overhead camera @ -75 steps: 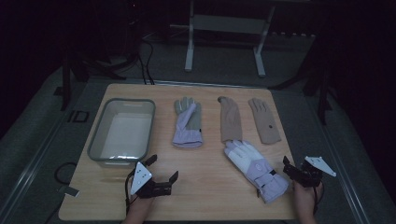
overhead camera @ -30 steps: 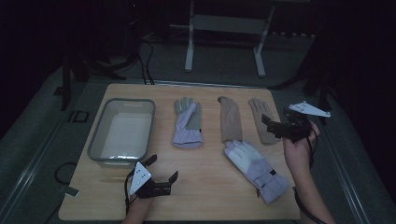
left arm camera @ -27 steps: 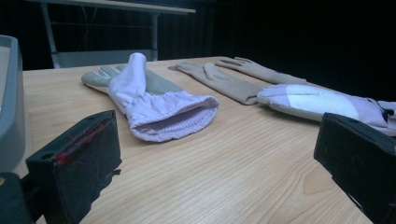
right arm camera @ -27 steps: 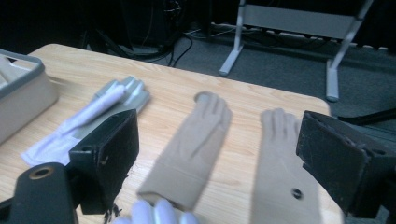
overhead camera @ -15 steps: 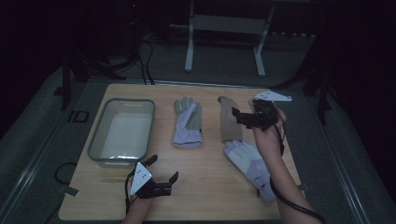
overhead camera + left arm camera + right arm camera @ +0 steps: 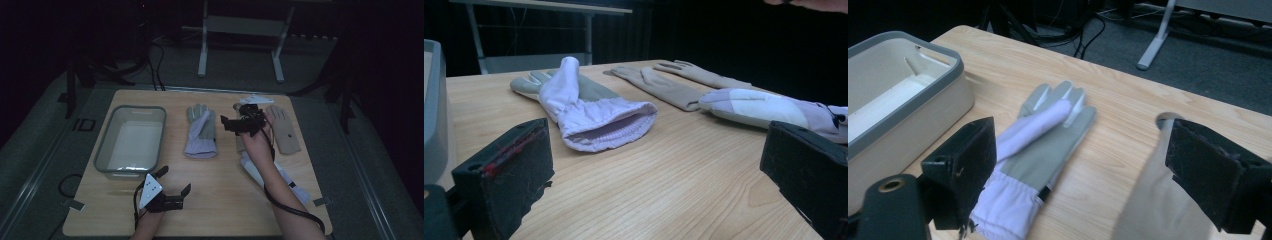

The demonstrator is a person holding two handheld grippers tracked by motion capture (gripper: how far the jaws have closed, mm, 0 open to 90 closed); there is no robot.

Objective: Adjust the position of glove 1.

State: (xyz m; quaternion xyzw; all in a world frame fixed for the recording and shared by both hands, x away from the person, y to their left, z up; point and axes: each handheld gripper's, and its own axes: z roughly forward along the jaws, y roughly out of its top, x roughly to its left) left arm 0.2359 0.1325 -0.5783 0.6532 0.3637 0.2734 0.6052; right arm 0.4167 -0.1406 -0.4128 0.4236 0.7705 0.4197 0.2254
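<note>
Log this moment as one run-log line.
right gripper: open, over inner tan glove | left gripper: open, at near edge | lilac-grey glove: flat beside bin | white-lilac glove: flat

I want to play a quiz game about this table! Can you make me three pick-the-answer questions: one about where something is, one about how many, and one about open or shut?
1. Where is the tray?
A. at the table's left side
B. at the table's right side
C. on the floor

2. How many gloves lie on the table?
A. two
B. four
C. six

3. How are the fingers of the right gripper?
A. shut on a glove
B. shut on nothing
C. open

Answers:
1. A, since the tray sits left of the grey and lilac glove in the high view.
2. B, since there are two lilac ones and two tan ones.
3. C, since the right gripper view shows its fingers wide apart above the gloves.
</note>
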